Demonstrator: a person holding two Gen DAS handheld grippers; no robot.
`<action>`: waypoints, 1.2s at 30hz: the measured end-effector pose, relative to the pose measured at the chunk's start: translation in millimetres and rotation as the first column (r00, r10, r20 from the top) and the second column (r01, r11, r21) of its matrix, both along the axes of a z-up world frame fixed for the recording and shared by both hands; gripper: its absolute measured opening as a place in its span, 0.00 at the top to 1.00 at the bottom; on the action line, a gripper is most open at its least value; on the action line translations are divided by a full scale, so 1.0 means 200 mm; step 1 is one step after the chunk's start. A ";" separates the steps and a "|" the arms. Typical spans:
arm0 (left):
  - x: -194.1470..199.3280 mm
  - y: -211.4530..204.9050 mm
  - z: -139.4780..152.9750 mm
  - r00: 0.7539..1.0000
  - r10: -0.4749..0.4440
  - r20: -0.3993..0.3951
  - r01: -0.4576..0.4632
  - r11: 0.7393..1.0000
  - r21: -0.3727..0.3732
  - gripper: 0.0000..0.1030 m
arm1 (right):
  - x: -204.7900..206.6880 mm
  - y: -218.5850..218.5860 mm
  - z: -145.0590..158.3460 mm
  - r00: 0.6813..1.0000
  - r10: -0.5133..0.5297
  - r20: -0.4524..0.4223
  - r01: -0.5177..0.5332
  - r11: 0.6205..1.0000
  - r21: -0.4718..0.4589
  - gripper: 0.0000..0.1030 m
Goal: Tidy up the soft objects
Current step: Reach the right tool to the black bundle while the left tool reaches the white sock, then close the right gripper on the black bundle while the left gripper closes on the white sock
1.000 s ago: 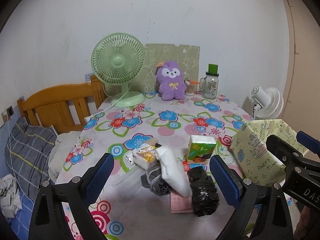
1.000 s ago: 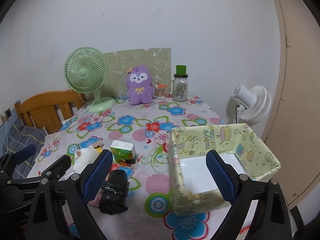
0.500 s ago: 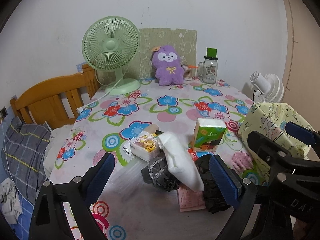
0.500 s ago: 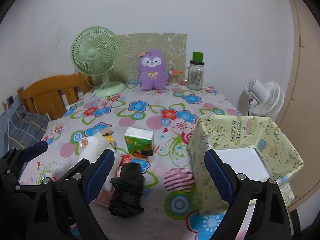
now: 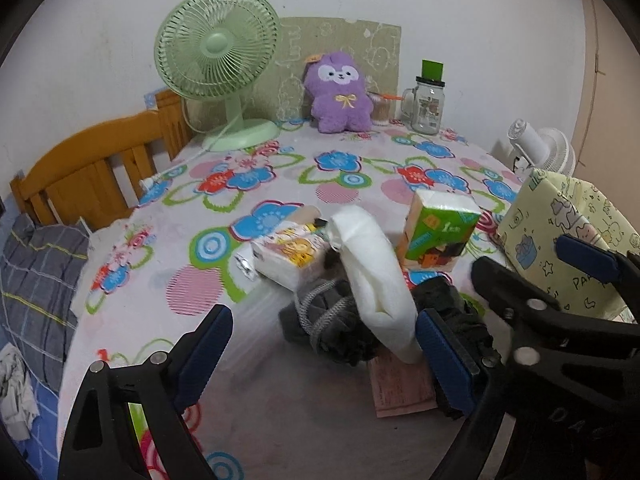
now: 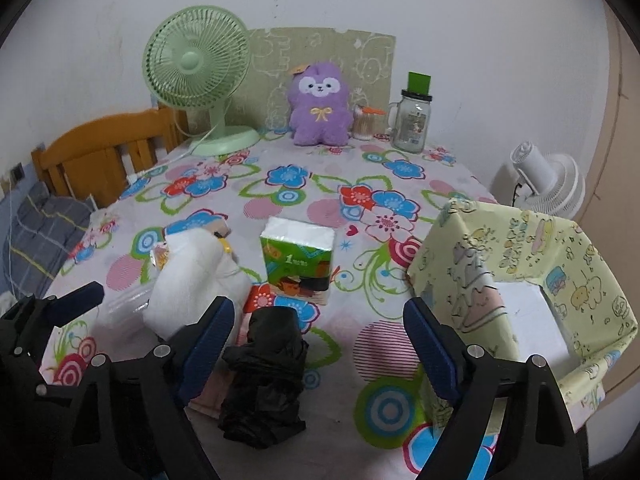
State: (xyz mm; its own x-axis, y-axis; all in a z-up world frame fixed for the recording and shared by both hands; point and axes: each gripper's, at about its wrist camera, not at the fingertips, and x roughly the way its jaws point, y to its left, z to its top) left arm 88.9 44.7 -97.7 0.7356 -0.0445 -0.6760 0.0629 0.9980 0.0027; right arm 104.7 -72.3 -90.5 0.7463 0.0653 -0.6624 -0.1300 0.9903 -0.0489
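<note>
A pile of soft things lies near the table's front edge: a white rolled cloth, a grey sock bundle, a black bundle, a green tissue pack and a small cartoon-printed tissue pack. My left gripper hangs open just in front of the grey bundle and white cloth, touching nothing. My right gripper hovers over the black bundle with its jaws wide and closing, the pads pressing on nothing. A yellow patterned box stands open at the right.
A purple plush toy, a green desk fan, a glass jar with a green lid and a cotton-swab pot stand at the table's back. A pink paper lies under the pile. Wooden bed frame at left, white fan at right.
Both grippers have come down and closer to the pile, tilting further downward. The right gripper's jaws have narrowed a little. Nothing on the table has moved.
</note>
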 end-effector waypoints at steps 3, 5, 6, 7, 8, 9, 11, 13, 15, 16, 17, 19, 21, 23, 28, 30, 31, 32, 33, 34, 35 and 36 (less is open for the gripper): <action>0.00 -0.01 -0.03 1.000 -0.016 -0.010 0.016 1.000 -0.004 0.09 | 0.03 0.01 -0.03 0.999 0.017 -0.037 -0.017 1.000 0.020 0.20; 0.01 -0.03 -0.03 1.000 -0.021 -0.012 0.021 1.000 0.006 0.09 | 0.04 0.01 -0.05 0.999 0.018 -0.050 -0.016 0.999 0.029 0.20; 0.01 -0.03 -0.04 1.000 -0.023 -0.014 0.023 1.000 0.009 0.09 | 0.05 0.01 -0.06 0.998 0.018 -0.060 -0.015 0.999 0.036 0.21; 0.01 -0.03 -0.04 1.000 -0.026 -0.017 0.026 1.000 0.010 0.09 | 0.06 0.01 -0.07 0.997 0.017 -0.075 -0.014 0.999 0.047 0.22; 0.01 -0.03 -0.05 0.999 -0.027 -0.019 0.027 1.000 0.009 0.09 | 0.07 0.01 -0.08 0.996 0.018 -0.090 -0.013 0.998 0.059 0.23; 0.02 -0.03 -0.05 0.999 -0.028 -0.023 0.028 1.000 0.009 0.09 | 0.08 0.00 -0.09 0.994 0.019 -0.106 -0.012 0.997 0.071 0.25; 0.02 -0.04 -0.06 0.999 -0.030 -0.026 0.030 0.999 0.012 0.09 | 0.09 -0.01 -0.12 0.991 0.016 -0.136 -0.004 0.996 0.089 0.28; 0.03 -0.05 -0.07 0.999 -0.037 -0.027 0.038 0.999 0.025 0.12 | 0.12 0.00 -0.14 0.987 0.010 -0.162 0.006 0.996 0.094 0.32; 0.03 -0.07 -0.07 0.998 -0.046 -0.029 0.048 0.998 0.042 0.14 | 0.13 0.00 -0.16 0.983 0.013 -0.186 0.006 0.995 0.104 0.37; 0.03 -0.08 -0.08 0.998 -0.051 -0.031 0.053 0.997 0.047 0.15 | 0.14 0.00 -0.17 0.981 0.016 -0.195 0.005 0.994 0.106 0.38; 0.04 -0.08 -0.08 0.998 -0.055 -0.032 0.056 0.997 0.053 0.15 | 0.14 0.01 -0.18 0.979 0.019 -0.202 0.001 0.995 0.103 0.39; 0.05 -0.09 -0.10 0.998 -0.055 -0.040 0.058 0.996 0.062 0.17 | 0.15 0.02 -0.19 0.978 0.026 -0.209 -0.005 0.995 0.099 0.43; 0.06 -0.09 -0.10 0.997 -0.056 -0.049 0.059 0.997 0.058 0.18 | 0.17 0.04 -0.19 0.975 0.040 -0.219 -0.018 0.994 0.105 0.47; 0.07 -0.09 -0.11 0.997 -0.055 -0.056 0.058 0.997 0.056 0.18 | 0.17 0.05 -0.20 0.972 0.061 -0.228 -0.035 0.993 0.116 0.53; 0.10 -0.09 -0.13 0.996 -0.057 -0.075 0.062 0.996 0.062 0.19 | 0.19 0.07 -0.21 0.968 0.086 -0.235 -0.059 0.991 0.119 0.65; 0.11 -0.09 -0.14 0.995 -0.061 -0.082 0.066 0.996 0.054 0.19 | 0.19 0.06 -0.21 0.968 0.091 -0.233 -0.063 0.990 0.126 0.69; 0.11 -0.09 -0.14 0.995 -0.063 -0.083 0.067 0.997 0.050 0.19 | 0.18 0.06 -0.21 0.969 0.090 -0.229 -0.063 0.990 0.124 0.72; 0.11 -0.09 -0.14 0.995 -0.064 -0.083 0.068 0.997 0.048 0.18 | 0.18 0.06 -0.20 0.971 0.089 -0.222 -0.062 0.990 0.124 0.73; 0.11 -0.09 -0.14 0.995 -0.065 -0.081 0.069 0.997 0.046 0.18 | 0.18 0.05 -0.20 0.972 0.088 -0.216 -0.062 0.990 0.126 0.74; 0.11 -0.10 -0.13 0.995 -0.066 -0.078 0.070 0.997 0.044 0.18 | 0.18 0.05 -0.19 0.973 0.088 -0.213 -0.061 0.990 0.128 0.74; 0.11 -0.10 -0.13 0.995 -0.069 -0.076 0.072 0.997 0.040 0.18 | 0.17 0.04 -0.18 0.975 0.084 -0.207 -0.057 0.990 0.132 0.74; 0.11 -0.10 -0.13 0.995 -0.071 -0.074 0.074 0.997 0.037 0.18 | 0.17 0.03 -0.18 0.975 0.082 -0.204 -0.056 0.990 0.133 0.75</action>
